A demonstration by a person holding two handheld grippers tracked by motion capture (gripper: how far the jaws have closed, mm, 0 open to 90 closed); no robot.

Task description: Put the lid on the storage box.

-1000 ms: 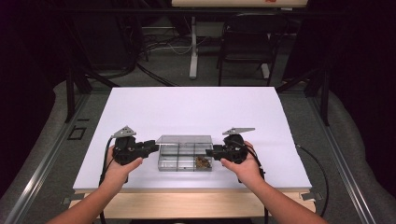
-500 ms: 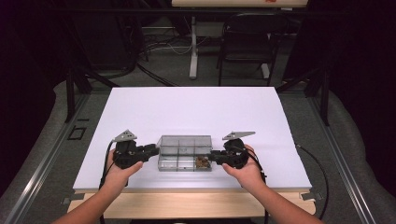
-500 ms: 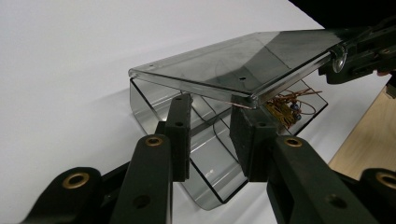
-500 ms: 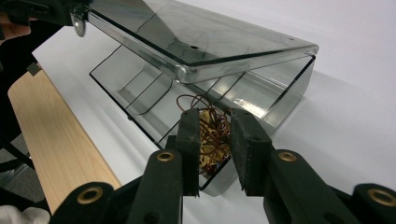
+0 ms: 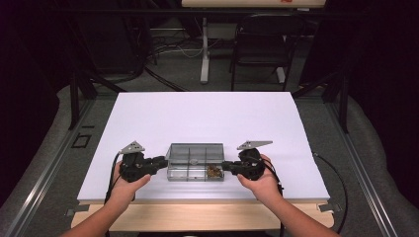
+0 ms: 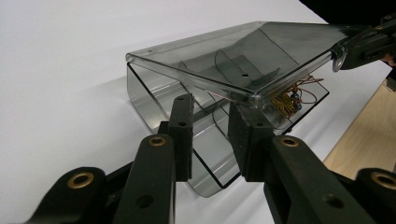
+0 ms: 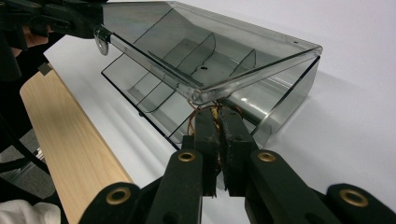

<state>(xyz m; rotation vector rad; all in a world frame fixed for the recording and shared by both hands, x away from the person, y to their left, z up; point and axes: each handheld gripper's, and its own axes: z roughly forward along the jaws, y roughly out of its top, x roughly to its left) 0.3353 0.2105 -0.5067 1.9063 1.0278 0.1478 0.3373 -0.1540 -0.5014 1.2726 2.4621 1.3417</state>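
A smoky clear compartment box (image 5: 195,160) lies near the table's front edge, its lid (image 6: 243,56) raised at the front. A tangle of brown wire (image 5: 213,171) sits in its right front compartment. My left gripper (image 5: 162,160) is at the box's left end. Its jaws (image 6: 210,114) have just been closing and still stand apart, the end wall between them and the lid's corner over one fingertip (image 6: 245,121). My right gripper (image 5: 226,165) is at the right end. Its jaws (image 7: 219,119) have just been closing and are nearly together at the lid's front corner (image 7: 201,95).
The white tabletop (image 5: 207,118) stretches behind the box. A light wooden strip (image 5: 202,215) runs along the table's front edge, close under both hands. A chair (image 5: 262,44) and a table leg (image 5: 204,49) stand on the floor beyond.
Both hands have stayed at the box's two ends. The left gripper has slid slightly toward the box's end wall.
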